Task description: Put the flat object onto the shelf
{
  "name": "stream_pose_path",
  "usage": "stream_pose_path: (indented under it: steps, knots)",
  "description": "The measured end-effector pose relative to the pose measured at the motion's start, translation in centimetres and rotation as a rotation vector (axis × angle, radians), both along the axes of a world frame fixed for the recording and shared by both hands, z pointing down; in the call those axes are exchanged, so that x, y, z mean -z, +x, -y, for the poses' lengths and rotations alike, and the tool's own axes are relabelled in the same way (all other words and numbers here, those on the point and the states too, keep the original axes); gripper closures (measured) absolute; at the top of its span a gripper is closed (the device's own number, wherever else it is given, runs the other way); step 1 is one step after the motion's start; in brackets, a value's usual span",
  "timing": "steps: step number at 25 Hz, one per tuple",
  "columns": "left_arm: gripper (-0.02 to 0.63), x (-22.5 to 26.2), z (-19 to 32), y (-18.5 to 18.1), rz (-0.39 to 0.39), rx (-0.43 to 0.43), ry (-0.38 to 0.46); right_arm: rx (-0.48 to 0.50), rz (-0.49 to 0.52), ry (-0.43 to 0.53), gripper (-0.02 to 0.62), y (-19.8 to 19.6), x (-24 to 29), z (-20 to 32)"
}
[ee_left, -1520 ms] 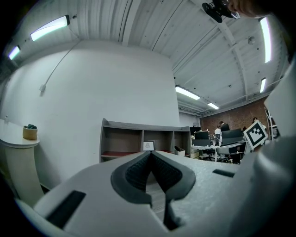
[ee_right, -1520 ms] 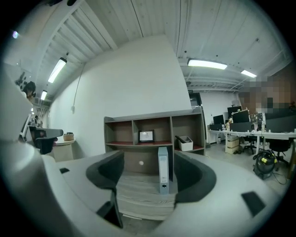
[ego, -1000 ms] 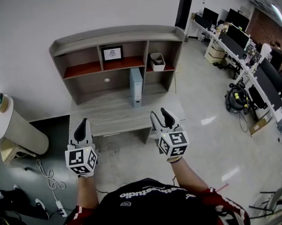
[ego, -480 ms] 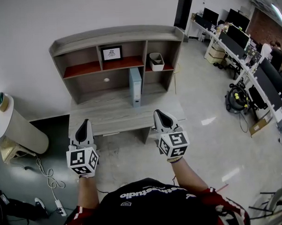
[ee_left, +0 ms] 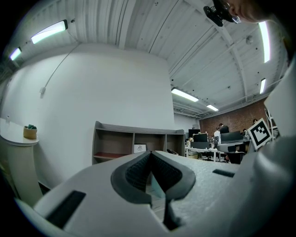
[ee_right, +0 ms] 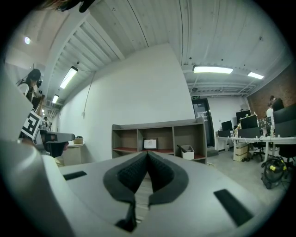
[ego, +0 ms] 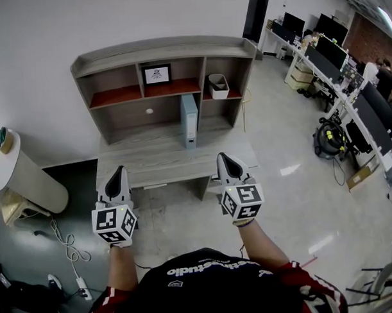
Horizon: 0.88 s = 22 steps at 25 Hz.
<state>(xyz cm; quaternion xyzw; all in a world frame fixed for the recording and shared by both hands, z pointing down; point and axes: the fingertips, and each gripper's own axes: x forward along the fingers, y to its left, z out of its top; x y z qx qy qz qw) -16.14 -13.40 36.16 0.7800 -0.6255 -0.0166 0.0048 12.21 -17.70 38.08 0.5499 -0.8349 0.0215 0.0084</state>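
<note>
our left gripper (ego: 117, 170) is pressed together, empty. our right gripper (ego: 223, 158) has just closed on nothing, facing the shelf (ego: 160, 48).

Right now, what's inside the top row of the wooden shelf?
In the shelf, the middle space holds a framed picture and the right one a small white bin. The left shows only its red board. What's in the bin cannot be made out.
</note>
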Motion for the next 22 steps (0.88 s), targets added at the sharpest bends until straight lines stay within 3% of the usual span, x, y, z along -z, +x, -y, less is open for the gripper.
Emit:
stream_pose_path:
  steps: [22]
  knots:
    - [0.600,0.56,-0.65,0.00,0.002,-0.013,0.012,-0.002,-0.004,0.005,0.592,-0.02,0.68,-0.60]
